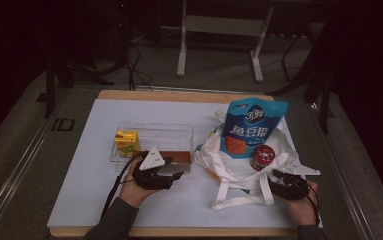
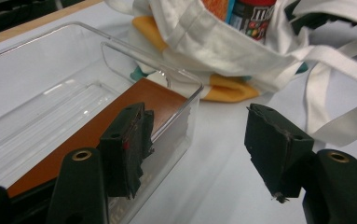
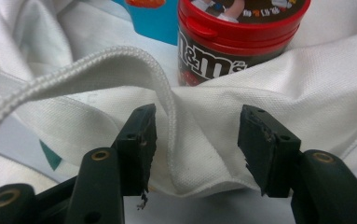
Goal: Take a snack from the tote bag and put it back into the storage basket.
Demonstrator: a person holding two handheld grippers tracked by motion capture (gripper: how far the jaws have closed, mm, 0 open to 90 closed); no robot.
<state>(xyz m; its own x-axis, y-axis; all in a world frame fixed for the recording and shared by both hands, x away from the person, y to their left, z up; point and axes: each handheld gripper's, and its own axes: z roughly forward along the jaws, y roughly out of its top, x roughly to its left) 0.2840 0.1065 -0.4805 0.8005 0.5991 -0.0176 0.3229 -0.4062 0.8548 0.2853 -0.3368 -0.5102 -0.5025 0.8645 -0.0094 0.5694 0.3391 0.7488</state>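
Both forearms come in low from the near edge of the desk, each hand wrapped around a black two-jaw gripper. The left hand (image 1: 131,187), in a grey sleeve, holds the left gripper (image 1: 171,167) pointing forward and to the right, its grey three-cornered plate tilted upward. Its jaws stand apart with a clear gap between them. The right hand (image 1: 304,202) holds the right gripper (image 1: 276,176) aimed to the left, low over the desk, jaws likewise parted.

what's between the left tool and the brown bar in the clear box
The clear box's end wall. One jaw of the left tool is inside, over the brown bar; the other is outside, so the wall stands between the jaws.
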